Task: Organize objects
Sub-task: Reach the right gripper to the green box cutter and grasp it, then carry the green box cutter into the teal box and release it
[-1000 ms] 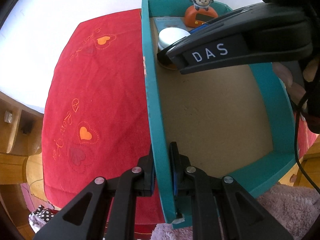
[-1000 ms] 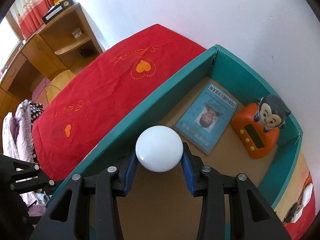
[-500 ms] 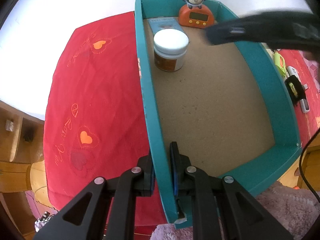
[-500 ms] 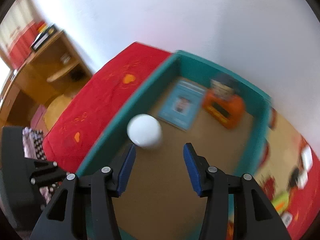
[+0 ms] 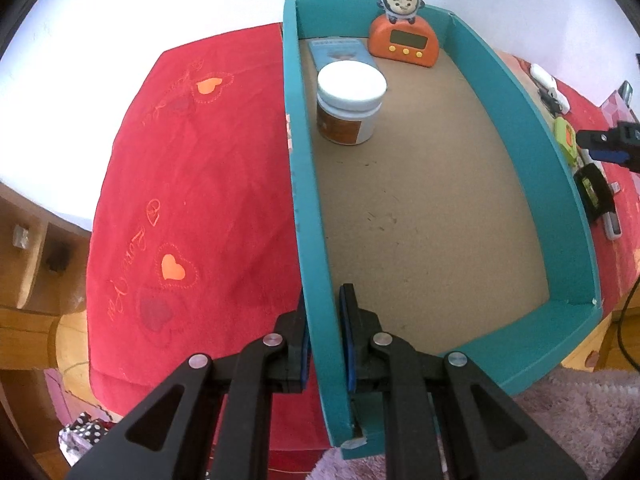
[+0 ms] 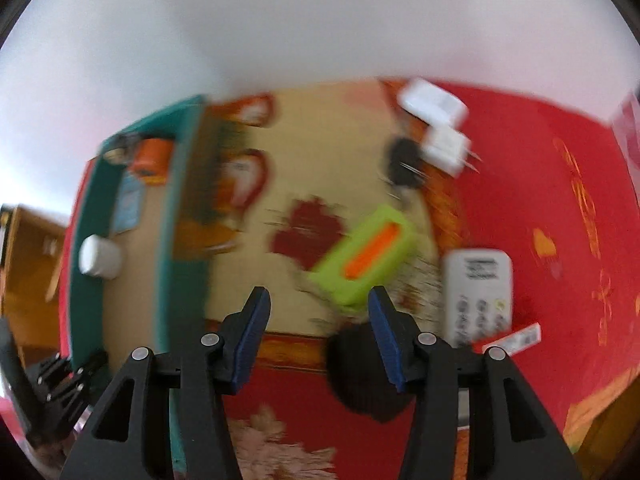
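Teal box [image 5: 516, 128]: open-top, rectangular, teal walls, bare brown cardboard floor, sits on the red heart-print cloth [image 5: 192, 184]. In the left wrist view its long axis runs from the near edge away toward the white wall; short end walls near and far.

Left gripper [image 5: 325, 340] is clamped on the box's left long wall near the close corner, one pad outside, one inside, jaws narrow with only the wall between them.

Inside the box, all at the far end:
- jar [image 5: 351, 102], white lid, orange-brown label, upright, just beside the left wall
- blue booklet [image 5: 338, 51] lying flat behind the jar, partly hidden by it
- orange clock [image 5: 404, 42] with a cartoon monkey figure on top, upright against the far wall, display facing the near end

Right gripper [image 6: 318, 334] is outside the box on its right side, over the cloth. Jaws part-open, nothing between the pads. That view is motion-blurred. Under and ahead of it: green case [image 6: 364, 254] with orange strip, lying diagonally; white remote [image 6: 478, 292] just right of it; white plug adapters [image 6: 438, 120] further back.
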{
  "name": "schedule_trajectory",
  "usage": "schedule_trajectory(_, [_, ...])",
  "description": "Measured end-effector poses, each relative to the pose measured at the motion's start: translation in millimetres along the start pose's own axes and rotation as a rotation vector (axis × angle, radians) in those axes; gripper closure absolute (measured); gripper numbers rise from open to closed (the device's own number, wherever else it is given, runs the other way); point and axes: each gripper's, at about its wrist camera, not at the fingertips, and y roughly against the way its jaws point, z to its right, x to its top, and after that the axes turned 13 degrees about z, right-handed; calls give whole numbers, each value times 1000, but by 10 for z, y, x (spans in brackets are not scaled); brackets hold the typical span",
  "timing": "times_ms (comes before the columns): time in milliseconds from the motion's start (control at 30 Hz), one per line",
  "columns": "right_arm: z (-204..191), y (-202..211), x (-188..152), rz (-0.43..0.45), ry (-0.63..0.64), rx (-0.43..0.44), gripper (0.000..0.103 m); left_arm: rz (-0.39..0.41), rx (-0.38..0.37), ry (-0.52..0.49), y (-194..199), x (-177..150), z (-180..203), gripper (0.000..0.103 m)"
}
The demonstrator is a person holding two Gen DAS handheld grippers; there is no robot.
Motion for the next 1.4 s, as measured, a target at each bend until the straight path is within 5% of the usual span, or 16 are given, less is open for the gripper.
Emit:
schedule_trajectory(267, [291,-328,74,-40,-159,-17,49,4,13,7,-20,11,36,92])
schedule_trajectory(667, [-49,-457,121,13,17,-44,48,7,9,12,-11,2,30,92])
schedule_trajectory(867, [-145,-488,129,20,14,-70,48,6,5,6,-7,6,10,92])
schedule_trajectory(1000, [-221,-502,127,37,31,-108,60,7,6,-1,-6,8,15,92])
schedule_trajectory(1400, [-72,-387,-44,67,-7,-43,62,10,0,2,-8,7,8,92])
